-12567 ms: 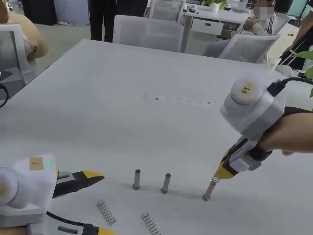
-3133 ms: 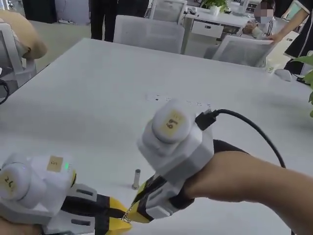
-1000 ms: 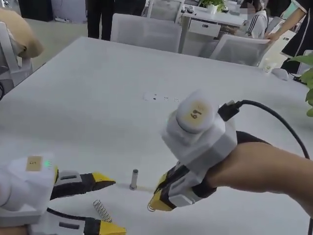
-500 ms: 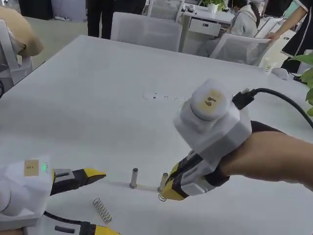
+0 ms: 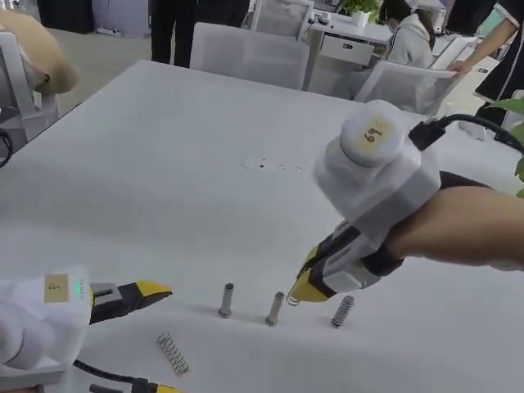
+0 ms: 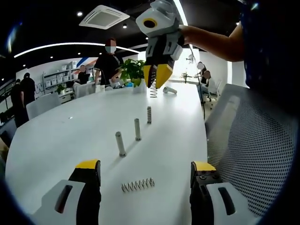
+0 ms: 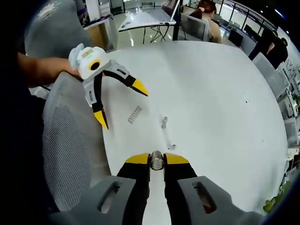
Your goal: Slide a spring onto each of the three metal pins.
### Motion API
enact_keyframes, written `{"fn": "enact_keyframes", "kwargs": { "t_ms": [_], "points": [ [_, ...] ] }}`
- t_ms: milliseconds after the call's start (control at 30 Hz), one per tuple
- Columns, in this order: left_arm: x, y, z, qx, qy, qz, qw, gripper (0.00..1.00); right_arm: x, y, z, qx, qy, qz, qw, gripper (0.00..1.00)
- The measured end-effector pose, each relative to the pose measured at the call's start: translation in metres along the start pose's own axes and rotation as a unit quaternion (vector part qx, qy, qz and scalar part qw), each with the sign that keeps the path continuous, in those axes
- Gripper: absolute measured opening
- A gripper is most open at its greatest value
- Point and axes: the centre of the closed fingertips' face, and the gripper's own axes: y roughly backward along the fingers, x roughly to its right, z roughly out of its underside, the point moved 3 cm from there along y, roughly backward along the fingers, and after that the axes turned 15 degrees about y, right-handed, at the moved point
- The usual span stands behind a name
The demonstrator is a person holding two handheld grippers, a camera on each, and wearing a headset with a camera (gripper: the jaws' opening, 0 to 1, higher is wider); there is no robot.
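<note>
Centre right of the head view: right gripper [image 5: 296, 296], slanted down toward the lower left from a hand at the right edge. Pinches the held spring [image 5: 292, 299] between narrow yellow tips, just beside the top of the middle pin [image 5: 275, 309]; cannot tell whether touching. Left of that, the left pin [image 5: 227, 300], bare and upright on the white table [image 5: 164, 164]. Right of the tips, the fitted spring [image 5: 345, 308], coiled around the right pin [image 5: 336, 323].

Lower left corner: left gripper [image 5: 162, 340], jaws spread wide and holding nothing. Between its tips in the picture, the loose spring [image 5: 173, 354], flat on the table.

Left gripper view, bottom: own yellow-tipped jaws wide apart, loose spring lying crosswise just ahead of them. Mid-frame, the three pins in a row running away. Top centre, right gripper with the held spring hanging from its closed tips.

Right gripper view, bottom centre: own tips clamped on the held spring, seen end-on. Upper left, left gripper with jaws wide.
</note>
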Motion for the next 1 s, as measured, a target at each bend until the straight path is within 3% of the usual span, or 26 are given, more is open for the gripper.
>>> {"fn": "enact_keyframes", "kwargs": {
  "t_ms": [267, 500, 1000],
  "points": [
    [-0.006, 0.006, 0.002, 0.003, 0.002, -0.011, 0.9999, 0.76, 0.015, -0.011, -0.001, -0.016, 0.004, 0.001, 0.9999, 0.08],
    [-0.004, 0.008, 0.004, 0.003, 0.004, -0.015, 0.9999, 0.76, 0.024, -0.032, 0.007, -0.039, 0.001, -0.011, 0.9992, 0.08],
    [-0.004, 0.012, 0.001, 0.004, 0.006, -0.02, 0.9998, 0.74, 0.028, -0.051, 0.013, -0.039, -0.023, -0.028, 0.9986, 0.08]
  ]
}}
